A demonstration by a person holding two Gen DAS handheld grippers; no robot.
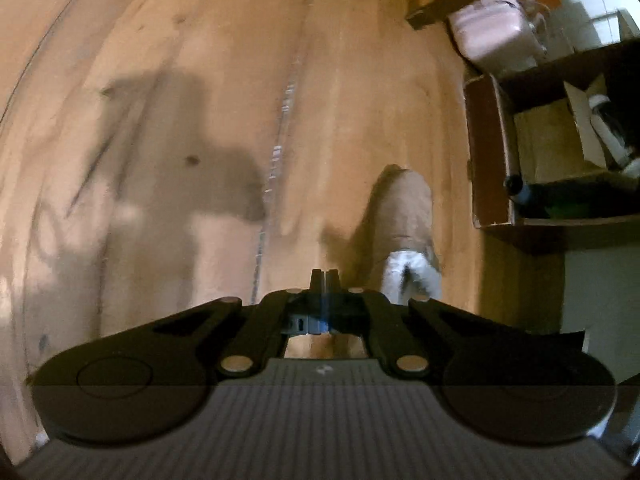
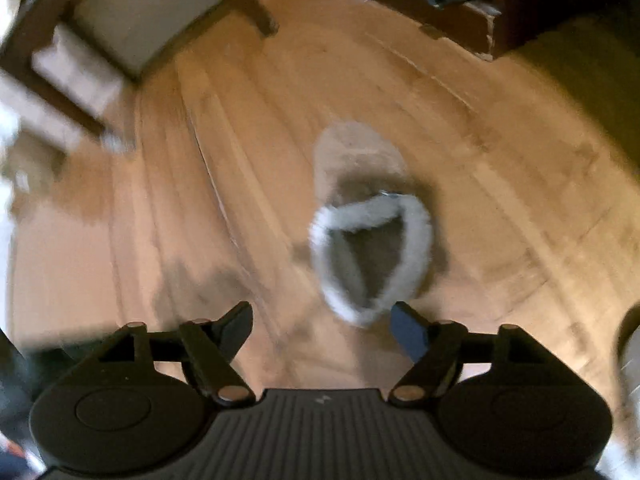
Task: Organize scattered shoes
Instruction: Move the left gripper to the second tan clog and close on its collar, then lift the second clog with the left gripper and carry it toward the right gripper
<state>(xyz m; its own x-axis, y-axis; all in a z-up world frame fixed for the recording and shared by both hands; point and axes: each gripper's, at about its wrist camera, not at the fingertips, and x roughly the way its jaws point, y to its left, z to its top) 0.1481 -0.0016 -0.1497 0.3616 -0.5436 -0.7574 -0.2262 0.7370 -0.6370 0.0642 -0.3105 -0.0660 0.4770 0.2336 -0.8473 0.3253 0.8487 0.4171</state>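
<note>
**Both grippers over a fur-lined slipper on the wooden floor**

Left wrist view, left to right: bare wooden floor (image 1: 168,120) with a dark shadow; left gripper (image 1: 325,276) with its jaws pressed together, nothing between them. Just right of the tips a tan slipper (image 1: 406,216) with white fur lining lies flat on the floor — not touched. Far right: an open cardboard box (image 1: 490,152) beside dark shelving, a pale pink case (image 1: 492,26) beyond it.

Right wrist view, blurred: a chair (image 2: 132,32) with a grey seat at upper left. Right gripper (image 2: 322,318) has its jaws spread wide, empty. The slipper (image 2: 364,208) lies ahead, heel end nearest — its fur rim just beside the right-hand finger, contact not clear.
</note>
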